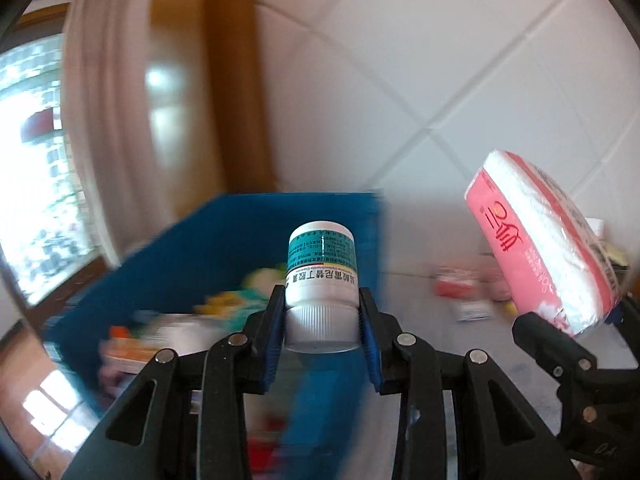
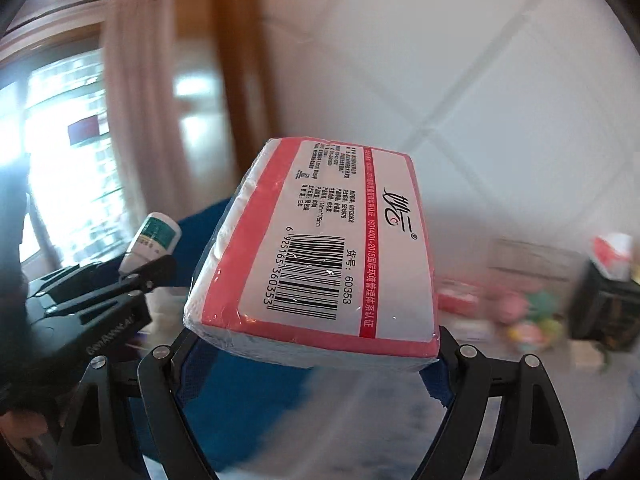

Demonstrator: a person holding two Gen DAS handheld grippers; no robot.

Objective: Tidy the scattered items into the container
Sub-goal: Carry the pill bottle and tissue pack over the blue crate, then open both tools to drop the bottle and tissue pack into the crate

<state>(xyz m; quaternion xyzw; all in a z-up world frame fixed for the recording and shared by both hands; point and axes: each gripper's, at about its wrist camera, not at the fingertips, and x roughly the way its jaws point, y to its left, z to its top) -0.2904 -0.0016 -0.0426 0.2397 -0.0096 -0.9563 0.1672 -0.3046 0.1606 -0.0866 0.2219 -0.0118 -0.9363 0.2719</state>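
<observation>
A: What does the left gripper (image 1: 322, 312) have hold of?

B: Its blue-padded jaws are squeezed tight on a small white plastic medicine bottle with a teal label (image 1: 321, 280). The bottle is upside down, its ribbed cap toward the camera, and the pads press on the cap and lower body from both sides.

A: And the right gripper (image 2: 316, 344)?

B: Its jaws stand wide, yet they are filled: they clamp a flat pink-and-white plastic-wrapped pack of tissues (image 2: 320, 248) by its near end, barcode face up. In the left wrist view that pack (image 1: 544, 240) juts up at the right edge, tilted.

A: Where is the container?

B: A blue fabric bin with upright walls (image 1: 224, 248) sits below and ahead of the left gripper, on a pale surface (image 1: 424, 320). The bottle is held over its near side. Blurred coloured things (image 1: 160, 336) lie inside it; what they are cannot be told.

A: Anything still outside it?

B: Yes, blurred red, pink and green items (image 2: 512, 312) lie on the surface toward its far right side, well apart from the bin. A tiled white wall (image 1: 440, 60) stands behind.
</observation>
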